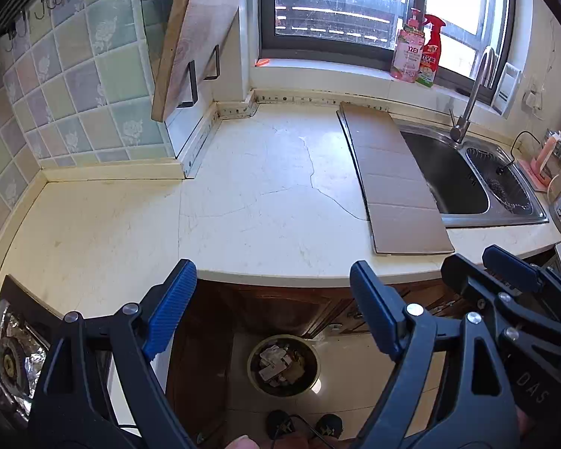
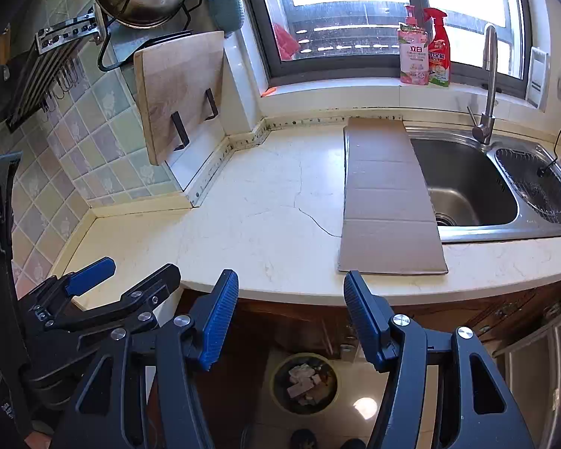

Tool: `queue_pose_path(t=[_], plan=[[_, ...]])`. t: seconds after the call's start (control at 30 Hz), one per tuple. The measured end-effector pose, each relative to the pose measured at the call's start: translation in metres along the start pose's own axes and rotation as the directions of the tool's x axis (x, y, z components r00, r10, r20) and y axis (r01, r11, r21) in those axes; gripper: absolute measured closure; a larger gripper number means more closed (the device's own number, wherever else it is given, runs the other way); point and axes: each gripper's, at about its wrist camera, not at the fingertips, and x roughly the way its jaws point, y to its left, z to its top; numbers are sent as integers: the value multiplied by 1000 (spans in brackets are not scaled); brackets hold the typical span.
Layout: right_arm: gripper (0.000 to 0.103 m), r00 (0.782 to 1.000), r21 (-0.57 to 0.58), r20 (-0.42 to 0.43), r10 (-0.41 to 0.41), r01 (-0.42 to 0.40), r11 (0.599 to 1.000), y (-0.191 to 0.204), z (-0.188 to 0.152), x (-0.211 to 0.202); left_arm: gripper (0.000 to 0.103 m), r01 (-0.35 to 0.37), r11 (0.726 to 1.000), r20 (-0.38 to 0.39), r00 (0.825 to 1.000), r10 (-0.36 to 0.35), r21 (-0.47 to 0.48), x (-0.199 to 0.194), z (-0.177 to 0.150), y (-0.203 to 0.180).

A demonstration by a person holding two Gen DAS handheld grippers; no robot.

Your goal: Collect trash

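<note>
Both claws hang released, nothing between their blue pads: left claw (image 1: 271, 308), right claw (image 2: 291, 318). Below them on the floor, the bin (image 2: 304, 383) holds paper scraps (image 2: 302, 379). Beyond, on the tabletop (image 2: 250, 217), cardboard (image 2: 387, 202) lies flat, overlapping the sink (image 2: 467, 183)

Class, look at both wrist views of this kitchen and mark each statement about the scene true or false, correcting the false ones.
1. The trash bin on the floor holds crumpled paper. True.
2. The left gripper grips a wad of paper. False: its jaws are open and empty.
3. The cardboard sheet overlaps the sink. True.
4. The cutting board lies flat on the counter. False: it stands propped in a rack.
</note>
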Motion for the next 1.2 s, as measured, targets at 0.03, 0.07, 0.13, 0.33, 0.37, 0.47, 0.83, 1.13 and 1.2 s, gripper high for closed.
queue_pose_path(t=[0.03,0.07,0.13,0.33,0.37,0.47,0.83,1.13,1.2], plan=[[43,1000,0,3,-2,2,1000,2,0,0,21,1,1000,3,1000,-1,-1,0,0,1],[43,1000,-1,5,-2,2,1000,3,0,-1,21,1,1000,6,1000,-1,-2,0,1,1],[43,1000,-3,11,-6,6,1000,5,0,-1,21,0,1000,10,1000,0,-1,0,1,1],[43,1000,4,22,-19,19,1000,8,1,-2,21,0,1000,15,1000,0,8,1,3,2],[43,1000,5,23,-21,21,1000,8,1,-2,21,-1,1000,16,1000,0,9,1,3,2],[43,999,8,28,-27,27,1000,9,1,-2,21,0,1000,17,1000,0,11,0,4,1],[43,999,6,30,-28,27,1000,9,1,-2,22,-2,1000,18,1000,2,11,0,4,1],[43,999,7,27,-29,29,1000,12,1,0,23,0,1000,11,1000,0,12,4,5,10],[43,999,8,28,-28,28,1000,12,1,0,23,0,1000,12,1000,0,13,4,5,10]])
